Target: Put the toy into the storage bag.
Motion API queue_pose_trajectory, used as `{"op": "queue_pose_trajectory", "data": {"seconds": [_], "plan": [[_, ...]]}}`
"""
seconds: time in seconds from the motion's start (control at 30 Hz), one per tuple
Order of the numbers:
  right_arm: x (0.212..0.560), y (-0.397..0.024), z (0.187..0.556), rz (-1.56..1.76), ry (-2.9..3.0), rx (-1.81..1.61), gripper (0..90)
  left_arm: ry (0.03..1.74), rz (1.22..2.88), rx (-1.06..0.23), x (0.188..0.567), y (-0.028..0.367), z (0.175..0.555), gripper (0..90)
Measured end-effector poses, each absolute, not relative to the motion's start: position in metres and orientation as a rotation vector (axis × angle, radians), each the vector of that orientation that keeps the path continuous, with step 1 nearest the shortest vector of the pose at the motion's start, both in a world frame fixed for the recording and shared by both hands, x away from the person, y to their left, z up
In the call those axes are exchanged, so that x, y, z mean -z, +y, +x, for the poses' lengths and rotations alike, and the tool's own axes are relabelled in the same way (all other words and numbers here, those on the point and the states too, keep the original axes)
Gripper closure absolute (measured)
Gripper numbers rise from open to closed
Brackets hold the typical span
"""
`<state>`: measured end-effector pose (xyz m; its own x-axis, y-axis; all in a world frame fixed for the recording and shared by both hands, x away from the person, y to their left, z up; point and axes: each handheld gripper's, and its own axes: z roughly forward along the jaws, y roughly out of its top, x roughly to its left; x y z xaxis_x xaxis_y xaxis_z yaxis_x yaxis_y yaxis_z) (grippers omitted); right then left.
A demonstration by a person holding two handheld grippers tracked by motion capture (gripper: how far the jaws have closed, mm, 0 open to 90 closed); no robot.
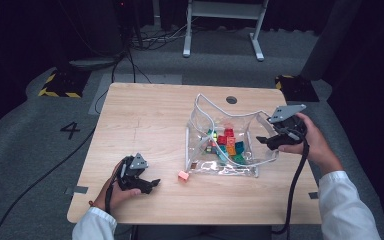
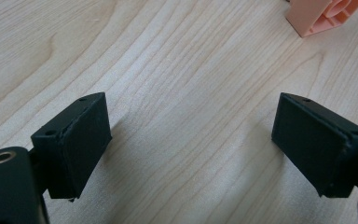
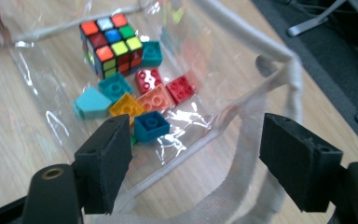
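A clear plastic bag (image 1: pixel 200 107) with white trim stands open on the right half of the table. It holds several coloured bricks (image 3: pixel 151 126) and a puzzle cube (image 3: pixel 112 44). My right gripper (image 1: pixel 266 142) is at the bag's right rim, its jaws open. In the right gripper view, the white strap (image 3: pixel 256 135) runs between the jaws of the right gripper (image 3: pixel 196 140), and the pads do not press on it. A salmon brick (image 1: pixel 182 175) lies loose on the table left of the bag. My left gripper (image 1: pixel 150 185) rests low near the front left, open over bare wood (image 2: pixel 189 126), the salmon brick (image 2: pixel 324 14) just beyond it.
The wooden table (image 1: pixel 145 115) has a round cable hole (image 1: pixel 231 99) at its far edge. Behind it are a white desk frame (image 1: pixel 225 20), cables on the grey floor and dark curtains. A cable (image 1: pixel 292 190) trails from the right gripper toward the front edge.
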<state>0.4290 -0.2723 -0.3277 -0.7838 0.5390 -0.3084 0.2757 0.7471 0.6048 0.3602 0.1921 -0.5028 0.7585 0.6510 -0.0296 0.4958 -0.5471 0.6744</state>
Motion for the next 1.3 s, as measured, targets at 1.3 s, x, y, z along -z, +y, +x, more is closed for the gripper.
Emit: {"op": "queue_pose_trajectory", "data": {"seconds": [1.3], "plan": [[0.365,-0.358,0.355,0.813,2.247,-1.063,22.6,0.852,2.268,-0.294,0.503,0.192,0.360,11.7]]}}
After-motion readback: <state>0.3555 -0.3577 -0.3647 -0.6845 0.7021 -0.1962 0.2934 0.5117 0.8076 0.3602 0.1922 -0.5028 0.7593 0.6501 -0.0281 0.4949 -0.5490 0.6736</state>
